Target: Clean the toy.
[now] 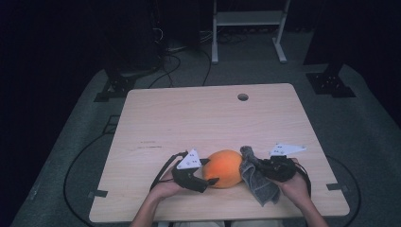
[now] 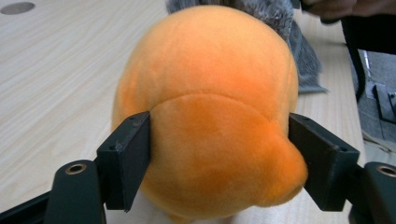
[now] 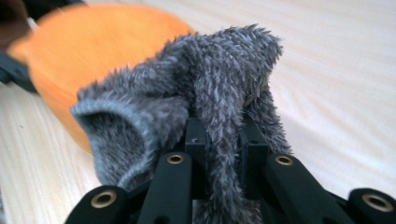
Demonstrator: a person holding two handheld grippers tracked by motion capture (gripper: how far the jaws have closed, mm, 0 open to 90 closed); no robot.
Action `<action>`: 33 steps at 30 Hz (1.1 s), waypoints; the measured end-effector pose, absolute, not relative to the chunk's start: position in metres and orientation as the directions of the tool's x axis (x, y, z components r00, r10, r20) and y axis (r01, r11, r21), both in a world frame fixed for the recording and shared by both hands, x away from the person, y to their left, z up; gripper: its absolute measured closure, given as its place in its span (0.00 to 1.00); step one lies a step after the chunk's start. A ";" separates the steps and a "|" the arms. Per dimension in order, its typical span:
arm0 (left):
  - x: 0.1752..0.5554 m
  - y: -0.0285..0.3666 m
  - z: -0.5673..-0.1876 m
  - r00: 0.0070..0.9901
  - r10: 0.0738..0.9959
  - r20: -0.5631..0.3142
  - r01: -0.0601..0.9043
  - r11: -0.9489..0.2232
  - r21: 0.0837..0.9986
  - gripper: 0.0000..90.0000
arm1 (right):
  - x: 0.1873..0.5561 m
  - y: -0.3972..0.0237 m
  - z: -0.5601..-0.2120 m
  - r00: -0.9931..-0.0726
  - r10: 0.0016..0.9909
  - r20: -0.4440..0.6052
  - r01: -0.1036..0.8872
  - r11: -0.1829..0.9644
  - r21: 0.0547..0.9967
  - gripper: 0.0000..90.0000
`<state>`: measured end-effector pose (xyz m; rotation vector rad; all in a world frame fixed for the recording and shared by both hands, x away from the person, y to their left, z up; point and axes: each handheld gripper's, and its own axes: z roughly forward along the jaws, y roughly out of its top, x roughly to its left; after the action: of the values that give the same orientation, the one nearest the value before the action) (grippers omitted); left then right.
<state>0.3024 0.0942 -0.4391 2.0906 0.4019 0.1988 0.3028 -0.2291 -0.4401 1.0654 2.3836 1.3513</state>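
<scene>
Gripping unlabelled orange plush [image 2: 210, 116], grey cloth [image 3: 210, 93]

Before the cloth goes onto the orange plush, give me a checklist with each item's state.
1. Grey cloth pinched in the right gripper: ok, fabric is clamped between its jaws.
2. Orange plush flanked by the left gripper, one jaw on each side: ok.
3. Left pads pressing firmly on the plush: cannot tell.
4. Plush resting on the table: ok.
5. Cloth close beside the plush: ok in the high view; whether they touch, cannot tell.
6. Cloth spread out for wiping: not ok, it hangs bunched.
</scene>
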 end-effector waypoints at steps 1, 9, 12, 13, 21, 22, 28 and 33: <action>0.301 0.093 -0.439 0.934 0.358 -0.013 0.199 -0.488 0.850 0.28 | 0.303 -0.229 -0.440 -0.720 0.674 0.167 0.490 0.322 0.810 0.86; 0.300 0.092 -0.436 0.944 0.331 -0.007 0.182 -0.503 0.845 0.23 | 0.299 -0.213 -0.423 -0.778 0.607 0.161 0.419 0.311 0.853 0.86; 0.303 0.097 -0.427 0.942 0.328 -0.073 0.221 -0.442 0.869 0.20 | 0.296 -0.210 -0.431 -0.785 0.598 0.161 0.429 0.337 0.838 0.86; 0.305 0.099 -0.425 0.934 0.346 -0.091 0.238 -0.410 0.880 0.19 | 0.293 -0.211 -0.429 -0.788 0.598 0.146 0.421 0.350 0.837 0.86; 0.314 0.084 -0.440 0.892 0.374 -0.255 0.412 -0.436 0.800 0.04 | 0.284 -0.214 -0.428 -0.807 0.575 0.137 0.412 0.381 0.828 0.85; 0.313 0.083 -0.441 0.895 0.369 -0.252 0.406 -0.435 0.804 0.06 | 0.284 -0.215 -0.428 -0.805 0.578 0.133 0.412 0.384 0.826 0.85; 0.300 0.077 -0.428 0.926 0.376 -0.043 0.220 -0.444 0.869 0.36 | 0.286 -0.227 -0.423 -0.791 0.589 0.164 0.433 0.351 0.830 0.86; 0.297 0.061 -0.426 0.918 0.337 0.210 -0.006 -0.516 0.857 0.35 | 0.280 -0.223 -0.404 -0.788 0.596 0.152 0.383 0.283 0.879 0.86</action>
<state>0.2970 0.0613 -0.4260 2.0773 0.2361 0.4335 0.2797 -0.2233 -0.4044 0.9093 2.3425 1.5147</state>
